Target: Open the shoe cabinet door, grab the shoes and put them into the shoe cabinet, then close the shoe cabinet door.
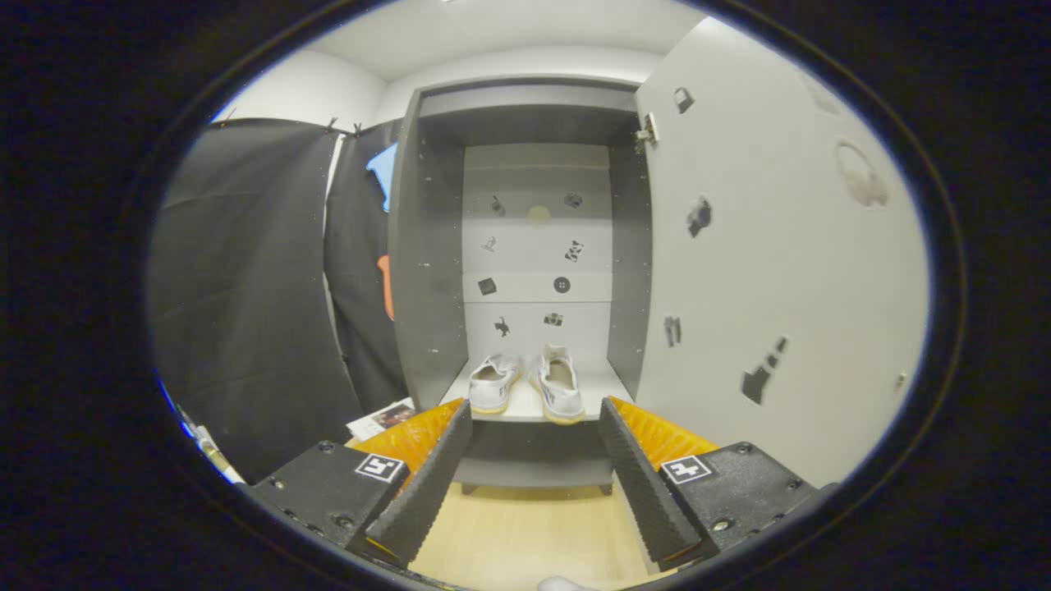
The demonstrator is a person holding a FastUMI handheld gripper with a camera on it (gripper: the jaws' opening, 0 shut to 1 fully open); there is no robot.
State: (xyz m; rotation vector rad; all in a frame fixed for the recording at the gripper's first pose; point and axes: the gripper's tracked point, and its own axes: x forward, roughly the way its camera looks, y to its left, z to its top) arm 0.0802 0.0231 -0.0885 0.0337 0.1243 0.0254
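Your tongs (534,447) stand wide apart with nothing between their fingers, hanging above the pale wooden floor (525,533) in front of the shoe cabinet (427,271). The cabinet door (780,271) is swung open to the right, its inner face dotted with small dark stickers. Just beyond your fingertips, the pair of white shoes (530,384) already sits on the cabinet's lower shelf (603,386), heels toward you, the two side by side and slightly splayed. More small stickers mark the cabinet's back panel above them. Some printed paper (382,419) lies on the floor near the left finger.
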